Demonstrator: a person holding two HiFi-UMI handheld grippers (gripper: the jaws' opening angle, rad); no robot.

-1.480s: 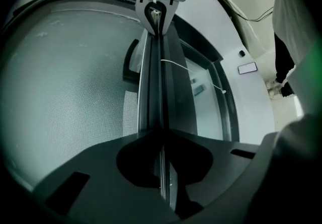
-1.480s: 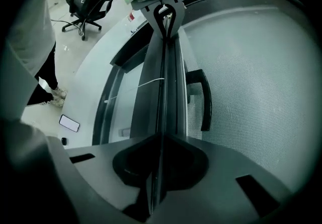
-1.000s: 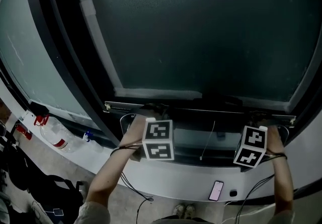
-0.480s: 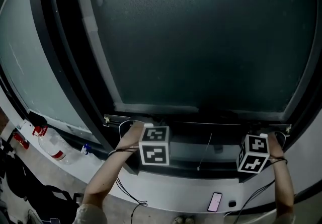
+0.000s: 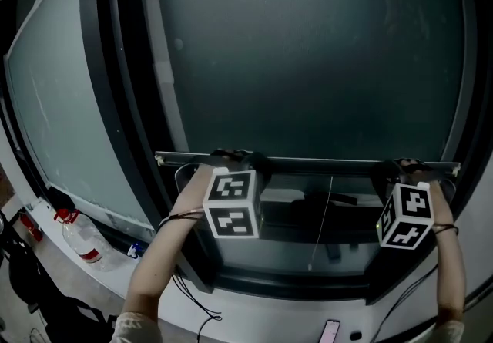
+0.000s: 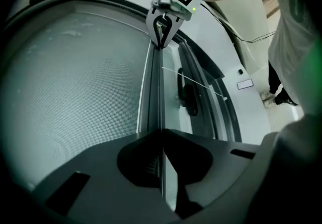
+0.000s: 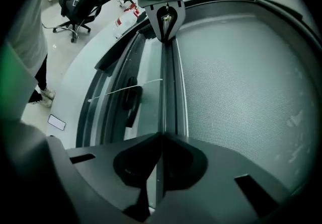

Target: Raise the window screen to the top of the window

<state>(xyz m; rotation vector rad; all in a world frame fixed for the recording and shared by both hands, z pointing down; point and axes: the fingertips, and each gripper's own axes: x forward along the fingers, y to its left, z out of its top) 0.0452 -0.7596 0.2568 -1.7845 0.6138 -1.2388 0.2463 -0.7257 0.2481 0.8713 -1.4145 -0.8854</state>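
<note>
The window screen is a dark mesh with a slim metal bottom bar running across the window. My left gripper is shut on the bar near its left end, and my right gripper is shut on it near the right end. In the left gripper view the jaws pinch the bar, which runs away to the other gripper. The right gripper view mirrors this: the jaws are shut on the bar, with mesh to its right. A thin pull cord hangs from the bar.
Below the raised bar the glass and a dark window handle show. The dark window frame stands to the left. A plastic bottle sits on the sill at lower left, and a phone lies on the floor below.
Both grippers have risen together with the bottom bar still in them. The open gap under the screen has grown, showing more of the glass and handle.
</note>
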